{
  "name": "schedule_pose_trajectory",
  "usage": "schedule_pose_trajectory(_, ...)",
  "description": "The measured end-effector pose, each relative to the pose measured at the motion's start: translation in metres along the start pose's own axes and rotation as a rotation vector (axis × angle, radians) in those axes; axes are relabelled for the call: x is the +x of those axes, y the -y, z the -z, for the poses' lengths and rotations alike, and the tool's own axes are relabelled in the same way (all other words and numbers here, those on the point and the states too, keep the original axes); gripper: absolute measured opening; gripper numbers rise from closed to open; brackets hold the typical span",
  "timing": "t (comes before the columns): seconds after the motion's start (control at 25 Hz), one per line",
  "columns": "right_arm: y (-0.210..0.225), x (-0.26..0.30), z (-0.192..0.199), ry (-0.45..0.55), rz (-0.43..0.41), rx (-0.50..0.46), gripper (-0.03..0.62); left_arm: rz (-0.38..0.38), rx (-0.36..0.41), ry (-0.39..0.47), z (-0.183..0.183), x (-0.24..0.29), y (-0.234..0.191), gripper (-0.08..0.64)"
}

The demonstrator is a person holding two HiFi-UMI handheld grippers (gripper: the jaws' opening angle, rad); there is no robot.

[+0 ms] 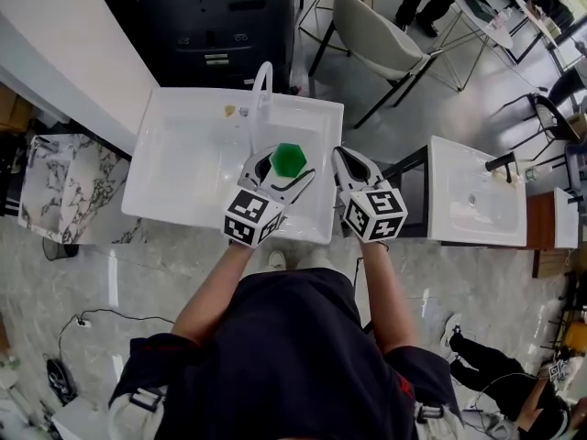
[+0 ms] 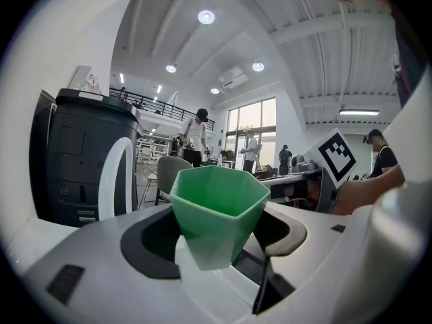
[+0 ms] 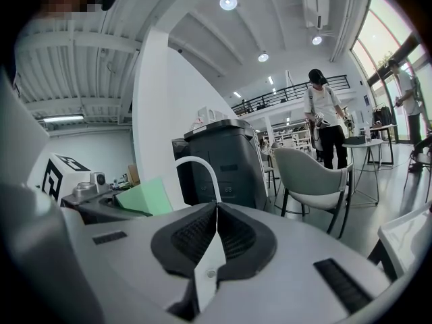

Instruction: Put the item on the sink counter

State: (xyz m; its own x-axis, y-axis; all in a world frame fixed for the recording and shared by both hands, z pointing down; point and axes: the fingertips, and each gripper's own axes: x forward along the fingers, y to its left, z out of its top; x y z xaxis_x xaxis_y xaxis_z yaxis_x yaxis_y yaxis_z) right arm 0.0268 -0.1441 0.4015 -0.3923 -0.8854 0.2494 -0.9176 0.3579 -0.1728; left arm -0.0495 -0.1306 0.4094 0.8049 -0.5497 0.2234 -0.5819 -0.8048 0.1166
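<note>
A green faceted cup (image 1: 289,159) is held upright between the jaws of my left gripper (image 1: 280,168), above the right part of the white sink (image 1: 183,168). In the left gripper view the cup (image 2: 218,211) fills the middle, with the jaws shut on its sides. My right gripper (image 1: 353,168) hovers just right of the sink's right edge. Its jaws are shut with nothing between them (image 3: 214,211). The cup's green side (image 3: 144,198) shows at the left in the right gripper view.
A white arched faucet (image 1: 261,85) stands at the sink's back rim. A black cabinet (image 1: 211,16) is behind it, and a white chair (image 1: 381,39) to the back right. A second white basin (image 1: 477,195) sits to the right. A marble slab (image 1: 60,186) lies left.
</note>
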Motion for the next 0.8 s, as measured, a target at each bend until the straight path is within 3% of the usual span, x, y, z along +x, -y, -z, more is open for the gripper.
schedule_pose_trajectory(0.52, 0.025, 0.008, -0.001, 0.002, -0.025, 0.005, 0.035, -0.019, 0.011, -0.015, 0.0, 0.026, 0.0, 0.33)
schedule_pose_trajectory(0.8, 0.053, 0.021, -0.009, -0.005, -0.041, 0.008, 0.035, -0.03, -0.032, -0.009, -0.004, 0.053, -0.007, 0.33)
